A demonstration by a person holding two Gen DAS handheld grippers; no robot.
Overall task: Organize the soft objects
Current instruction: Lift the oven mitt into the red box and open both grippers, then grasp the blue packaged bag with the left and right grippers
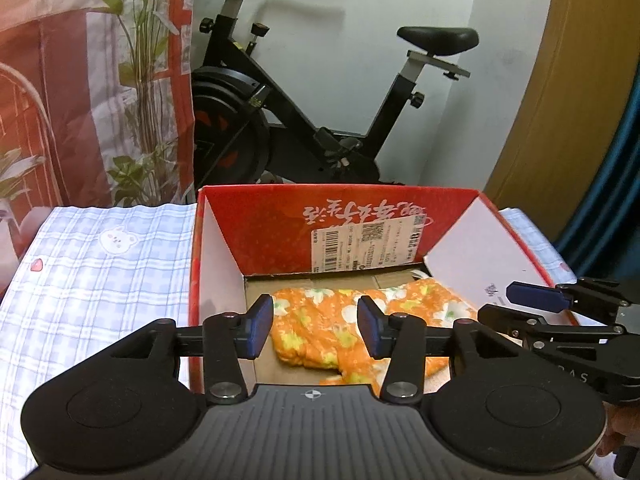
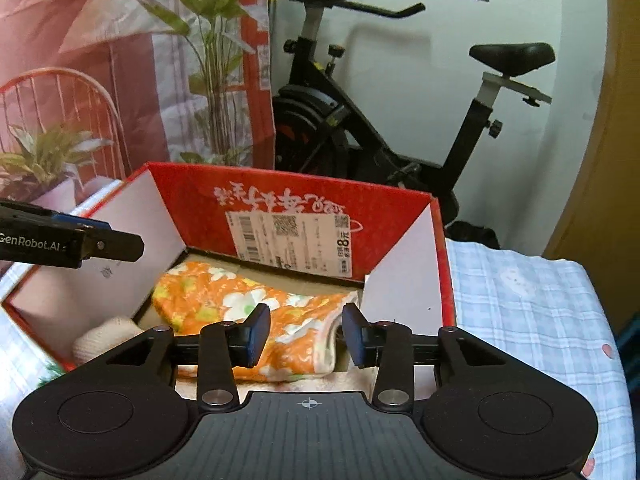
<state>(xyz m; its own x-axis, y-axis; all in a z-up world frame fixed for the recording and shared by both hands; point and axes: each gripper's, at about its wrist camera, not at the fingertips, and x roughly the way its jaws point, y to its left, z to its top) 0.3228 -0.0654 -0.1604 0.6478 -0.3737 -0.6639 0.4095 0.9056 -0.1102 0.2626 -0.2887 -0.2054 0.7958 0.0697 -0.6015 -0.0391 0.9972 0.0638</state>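
Cloth (image 1: 320, 320), orange with a flower print, is lying crumpled on the floor of the red box (image 1: 340, 216), toward its near side, with a pale knitted item (image 2: 108, 336) sitting beside it in the near left corner. Left gripper (image 1: 315, 328) and right gripper (image 2: 305, 334) are both hovering over the box with jaws partly apart and nothing clamped, the pads clear of the cloth. The box is sitting on a blue checked sheet (image 1: 100, 264), with an exercise bike (image 1: 312, 120) standing behind it.
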